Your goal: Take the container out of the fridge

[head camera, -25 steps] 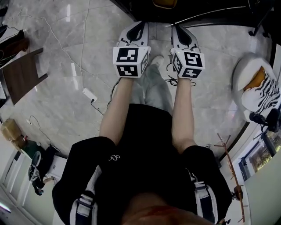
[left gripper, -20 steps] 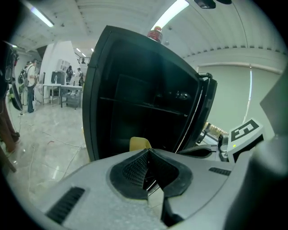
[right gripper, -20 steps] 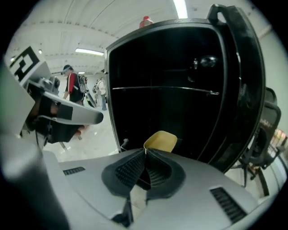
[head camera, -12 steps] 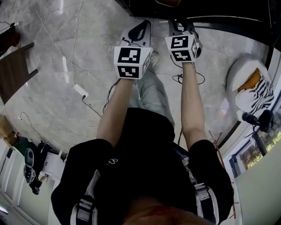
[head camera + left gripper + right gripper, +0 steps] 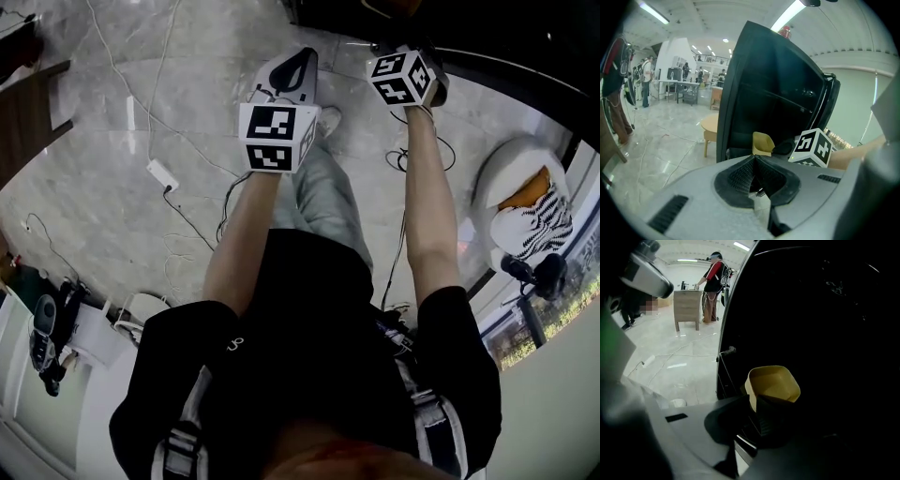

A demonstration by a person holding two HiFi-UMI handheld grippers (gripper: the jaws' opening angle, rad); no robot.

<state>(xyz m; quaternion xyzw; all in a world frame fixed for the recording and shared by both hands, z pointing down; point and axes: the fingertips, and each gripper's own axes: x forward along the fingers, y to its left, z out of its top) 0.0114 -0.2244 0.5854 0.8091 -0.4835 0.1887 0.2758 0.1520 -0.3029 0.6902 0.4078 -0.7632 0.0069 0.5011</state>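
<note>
The fridge (image 5: 773,93) is a tall black cabinet standing open in front of me. A yellow open container (image 5: 773,383) sits inside its dark interior; in the left gripper view that container (image 5: 762,143) shows beside the right gripper's marker cube (image 5: 813,147). My right gripper (image 5: 753,404) reaches into the fridge, and its jaws are closed on the container's near wall. In the head view only its cube (image 5: 405,77) is plain; the tips are lost in the dark. My left gripper (image 5: 753,159) is shut and empty, held outside and left of the fridge (image 5: 286,70).
Cables and a white power strip (image 5: 161,174) lie on the marble floor to my left. A white round seat with cushions (image 5: 525,202) stands at the right. A low round wooden table (image 5: 710,126) is beside the fridge. A person stands at a wooden cabinet (image 5: 687,308) farther off.
My right gripper has pushed forward into the fridge, its cube now ahead of the left one. The left gripper has stayed roughly in place. I have stepped closer.
</note>
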